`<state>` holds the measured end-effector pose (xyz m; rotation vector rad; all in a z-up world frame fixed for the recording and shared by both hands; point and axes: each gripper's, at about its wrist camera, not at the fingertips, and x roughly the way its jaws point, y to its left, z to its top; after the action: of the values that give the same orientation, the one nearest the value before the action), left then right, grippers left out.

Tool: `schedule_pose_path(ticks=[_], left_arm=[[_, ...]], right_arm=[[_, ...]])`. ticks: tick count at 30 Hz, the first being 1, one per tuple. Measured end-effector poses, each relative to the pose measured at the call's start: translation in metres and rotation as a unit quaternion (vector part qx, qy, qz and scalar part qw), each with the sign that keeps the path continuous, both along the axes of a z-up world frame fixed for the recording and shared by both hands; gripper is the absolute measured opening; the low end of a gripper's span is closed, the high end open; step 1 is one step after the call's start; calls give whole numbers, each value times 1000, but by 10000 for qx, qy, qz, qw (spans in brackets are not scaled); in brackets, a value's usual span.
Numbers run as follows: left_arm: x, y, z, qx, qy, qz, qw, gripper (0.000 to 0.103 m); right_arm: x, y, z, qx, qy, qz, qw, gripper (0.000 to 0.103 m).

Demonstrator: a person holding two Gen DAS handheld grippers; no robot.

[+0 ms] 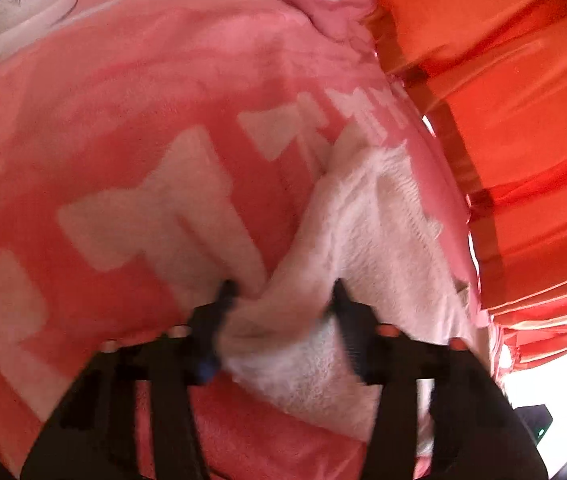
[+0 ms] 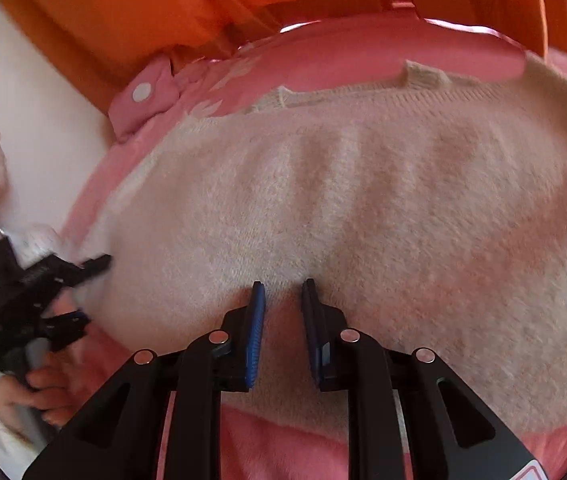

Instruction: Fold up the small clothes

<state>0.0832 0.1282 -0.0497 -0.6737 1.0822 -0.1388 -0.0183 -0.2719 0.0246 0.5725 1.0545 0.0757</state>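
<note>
on the pink blanket (image 1: 123,100), the left gripper (image 1: 281,292) and the right gripper (image 2: 282,286), jaws spread, straddle the white sweater's (image 2: 363,200) near edge; closing on it likely comes next.

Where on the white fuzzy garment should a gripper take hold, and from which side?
Probably the near hem of the white garment, approached from the person's side. It lies flat on the pink blanket, so only an edge offers a pinchable fold; the right gripper already straddles it there.
</note>
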Motion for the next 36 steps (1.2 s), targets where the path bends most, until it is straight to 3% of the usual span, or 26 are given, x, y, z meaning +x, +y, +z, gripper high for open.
schedule_pose_path(ticks=[1, 5, 8, 10, 11, 13, 14, 17, 19, 21, 22, 24, 25, 26, 28, 31, 33, 34, 35, 36], left_arm=[[-2, -3, 16, -28, -270, -80, 9996, 16], [-17, -44, 96, 48, -1517, -761, 9855, 13], [-29, -109, 148, -169, -2196, -1571, 9627, 13], [-43, -169, 169, -368, -2452, -2280, 9416, 13], [-49, -191, 171, -423, -2491, -2496, 9348, 13], [-66, -255, 166, -491, -2468, -3195, 9136, 13], [-72, -271, 159, -488, -2407, -3376, 9087, 13], [-90, -338, 102, -267, -1840, -4053, 8951, 14], [-101, -358, 50, 57, -1269, -4284, 8946, 15], [-106, -343, 36, -30, -1138, -4169, 9018, 17], [-110, -329, 39, -121, -1229, -4161, 9009, 21], [-108, -307, 52, -50, -1437, -4116, 8999, 41], [-108, -294, 60, 28, -1555, -4025, 9021, 60], [-107, -281, 67, 128, -1673, -3891, 9058, 72], [-106, -250, 76, 365, -1869, -3607, 9131, 85], [-92, -228, 63, 1103, -1726, -3433, 9166, 86], [-88, -222, 43, 1669, -1524, -3369, 9140, 86], [-85, -224, 32, 1840, -1427, -3363, 9125, 85], [-80, -228, 21, 1971, -1318, -3355, 9117, 78], [-76, -227, 14, 2019, -1178, -3362, 9123, 74]], right_arm=[[-7, -1, 5, 16, -50, -56, 10000, 23], [-49, -24, 19, 175, -309, -461, 9983, 33], [-82, -47, 25, 264, -391, -830, 9954, 35], [-106, -68, 30, 166, -411, -1137, 9925, 35], [-117, -77, 32, 146, -414, -1264, 9910, 35], [-136, -95, 35, 100, -403, -1506, 9877, 36], [-148, -108, 36, 10, -365, -1671, 9853, 37], [-174, -136, 32, -193, -178, -2023, 9790, 40], [-185, -149, 29, -262, -39, -2202, 9751, 41], [-192, -157, 34, -247, -93, -2236, 9743, 41], [-191, -159, 38, -249, -158, -2206, 9749, 46], [-188, -160, 45, -216, -272, -2124, 9766, 56], [-181, -157, 46, -138, -357, -2051, 9780, 62], [-172, -156, 48, 19, -459, -1959, 9796, 63], [-156, -153, 51, 306, -596, -1868, 9801, 67], [-122, -143, 44, 715, -563, -1637, 9823, 77], [-100, -133, 34, 644, -322, -1505, 9860, 77], [-88, -128, 28, 540, -167, -1430, 9881, 69], [-77, -123, 26, 472, -96, -1281, 9906, 54], [-70, -120, 31, 295, -41, -1240, 9918, 24]])
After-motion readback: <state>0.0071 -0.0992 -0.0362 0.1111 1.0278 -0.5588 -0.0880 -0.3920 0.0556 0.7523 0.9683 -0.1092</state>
